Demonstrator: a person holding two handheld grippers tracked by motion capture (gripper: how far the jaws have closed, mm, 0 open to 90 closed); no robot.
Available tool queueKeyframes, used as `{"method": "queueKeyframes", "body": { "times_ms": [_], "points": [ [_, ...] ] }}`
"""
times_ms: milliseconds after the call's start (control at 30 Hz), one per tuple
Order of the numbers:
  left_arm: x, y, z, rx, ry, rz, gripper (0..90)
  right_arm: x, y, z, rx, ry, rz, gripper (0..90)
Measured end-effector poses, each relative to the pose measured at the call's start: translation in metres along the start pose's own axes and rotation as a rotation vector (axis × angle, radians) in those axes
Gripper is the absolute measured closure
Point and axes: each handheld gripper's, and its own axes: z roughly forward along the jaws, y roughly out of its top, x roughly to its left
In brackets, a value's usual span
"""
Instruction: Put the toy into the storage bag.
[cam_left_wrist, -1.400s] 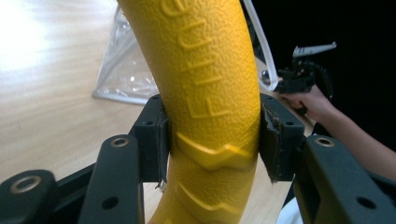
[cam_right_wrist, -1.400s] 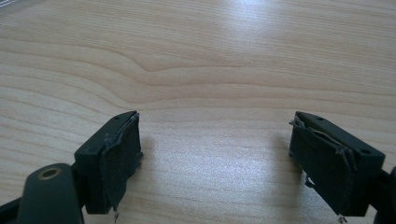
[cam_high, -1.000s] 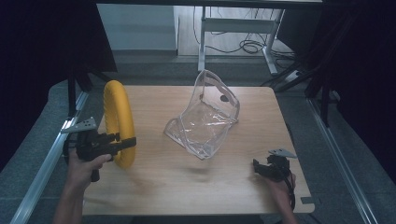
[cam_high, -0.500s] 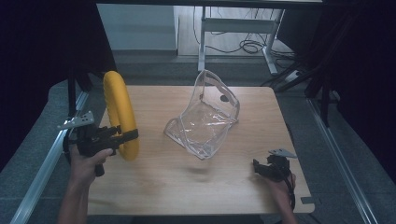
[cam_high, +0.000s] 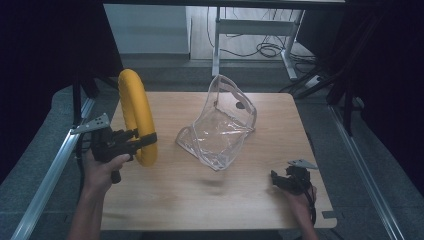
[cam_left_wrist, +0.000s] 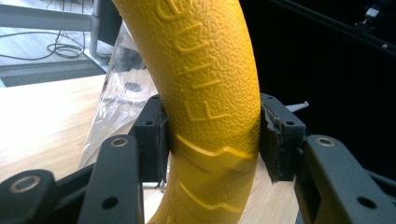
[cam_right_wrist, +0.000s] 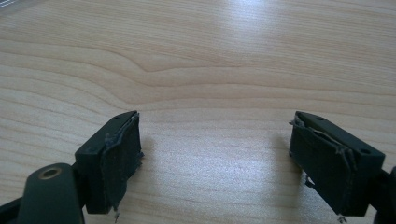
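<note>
The left gripper (cam_high: 145, 141) is clamped on the lower arc of the yellow ring (cam_high: 134, 112), both pads pressed tight against its pebbled rubber, and it now carries the ring upright a little higher and nearer the person than 1 second ago. The ring looks clear of the table (cam_high: 165, 215), well apart from the clear plastic bag (cam_high: 220, 130) slumped open at the middle. The right gripper (cam_high: 281, 179) rests at the near right, jaws wide, holding nothing. I'd guess the ring is headed for that bag.
</note>
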Motion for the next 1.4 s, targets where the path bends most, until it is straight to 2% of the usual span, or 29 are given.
{"method": "queueKeyframes", "body": {
  "times_ms": [267, 733, 933, 1400],
  "points": [
    [-0.006, 0.012, 0.007, -0.01, -0.006, 0.028, 50.5, 0.0, 0.0, 0.0, 0.0, -0.002, 0.004, 17.2],
    [-0.012, 0.022, 0.018, -0.03, -0.027, 0.041, 50.4, 0.0, 0.0, 0.0, 0.0, -0.004, 0.007, 17.3],
    [-0.014, 0.025, 0.022, -0.037, -0.039, 0.035, 50.4, 0.0, 0.0, 0.0, 0.0, -0.005, 0.008, 17.3],
    [-0.021, 0.039, 0.033, -0.044, -0.059, 0.053, 50.4, 0.0, 0.001, 0.001, -0.002, -0.007, 0.008, 17.6]
  ]
}}
